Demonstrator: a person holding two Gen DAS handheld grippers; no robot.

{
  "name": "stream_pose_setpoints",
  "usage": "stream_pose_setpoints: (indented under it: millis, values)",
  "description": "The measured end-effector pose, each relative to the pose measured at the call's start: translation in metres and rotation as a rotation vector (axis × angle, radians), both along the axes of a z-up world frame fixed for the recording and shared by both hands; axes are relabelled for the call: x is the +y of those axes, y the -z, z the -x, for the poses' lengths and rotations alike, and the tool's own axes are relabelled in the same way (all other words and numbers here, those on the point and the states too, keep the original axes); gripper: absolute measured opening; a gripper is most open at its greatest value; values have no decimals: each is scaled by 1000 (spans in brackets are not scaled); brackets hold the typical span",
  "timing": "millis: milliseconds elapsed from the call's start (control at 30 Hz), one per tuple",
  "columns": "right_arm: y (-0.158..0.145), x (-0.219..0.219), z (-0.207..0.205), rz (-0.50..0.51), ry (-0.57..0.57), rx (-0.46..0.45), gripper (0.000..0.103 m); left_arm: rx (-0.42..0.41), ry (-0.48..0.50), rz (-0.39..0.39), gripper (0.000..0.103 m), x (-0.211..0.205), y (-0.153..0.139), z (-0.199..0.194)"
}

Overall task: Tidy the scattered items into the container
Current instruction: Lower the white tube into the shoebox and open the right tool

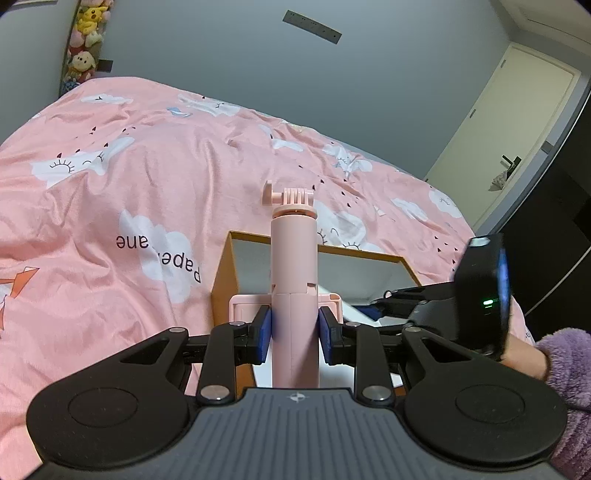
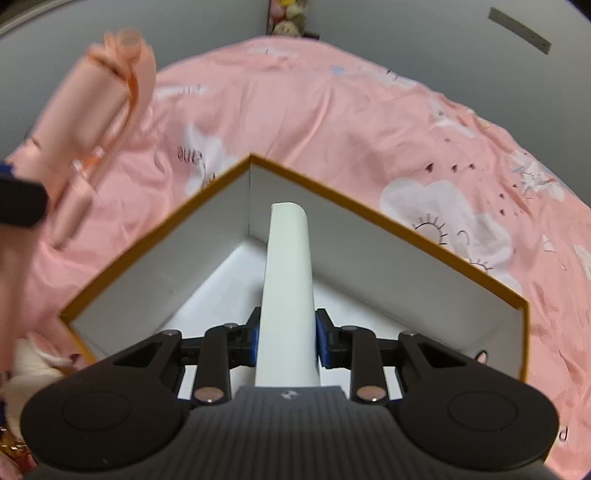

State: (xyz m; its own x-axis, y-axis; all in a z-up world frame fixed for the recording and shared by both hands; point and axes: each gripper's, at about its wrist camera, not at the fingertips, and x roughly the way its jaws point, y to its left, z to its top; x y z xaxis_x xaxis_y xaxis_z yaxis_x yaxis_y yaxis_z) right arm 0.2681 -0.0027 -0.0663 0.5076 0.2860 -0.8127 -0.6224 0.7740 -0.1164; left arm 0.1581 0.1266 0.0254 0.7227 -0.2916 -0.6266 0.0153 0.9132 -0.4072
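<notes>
My left gripper (image 1: 294,334) is shut on a pink selfie stick (image 1: 294,266), whose mount head points up and away over the near left corner of the box (image 1: 224,273). In the right wrist view the same pink stick (image 2: 99,129) shows blurred at the upper left. My right gripper (image 2: 286,341) is shut on a white tube (image 2: 288,280), which hangs over the inside of the orange-rimmed box (image 2: 351,206) with white walls. The right gripper (image 1: 484,295) also appears at the right of the left wrist view, above the box.
The box sits on a bed with a pink cloud-print cover (image 1: 110,192). A purple fluffy sleeve (image 1: 569,387) shows at the lower right. A grey wall and a pale door (image 1: 517,122) stand behind the bed. Plush toys (image 1: 86,33) hang at the far corner.
</notes>
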Motion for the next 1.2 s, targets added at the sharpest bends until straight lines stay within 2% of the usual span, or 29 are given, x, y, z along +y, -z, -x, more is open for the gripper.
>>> stream_pose_setpoints:
  millis: [167, 433, 533, 567, 600, 667, 767, 933, 1200]
  values:
    - [19, 20, -19, 110, -1, -2, 31, 5, 6, 19, 31, 8, 8, -11]
    - [46, 46, -13, 286, -69, -54, 31, 11, -2, 37, 31, 16, 16, -18]
    - [50, 56, -11, 330, -105, -47, 32, 14, -9, 37, 31, 18, 17, -18]
    - [50, 58, -10, 328, -117, -40, 32, 15, -11, 38, 31, 19, 17, -18]
    - [49, 60, -10, 322, -124, -35, 38, 15, -13, 39, 31, 20, 17, -17]
    - [45, 63, -12, 305, -129, -24, 42, 16, -18, 40, 31, 21, 17, -17]
    - [39, 58, -21, 227, -109, 41, 47, 18, -20, 43, 31, 22, 18, -17]
    - [27, 47, -33, 93, -80, 157, 43, 18, -19, 43, 31, 22, 18, -18]
    - [23, 32, -45, 38, -51, 221, 42, 26, -17, 37, 31, 19, 19, -19]
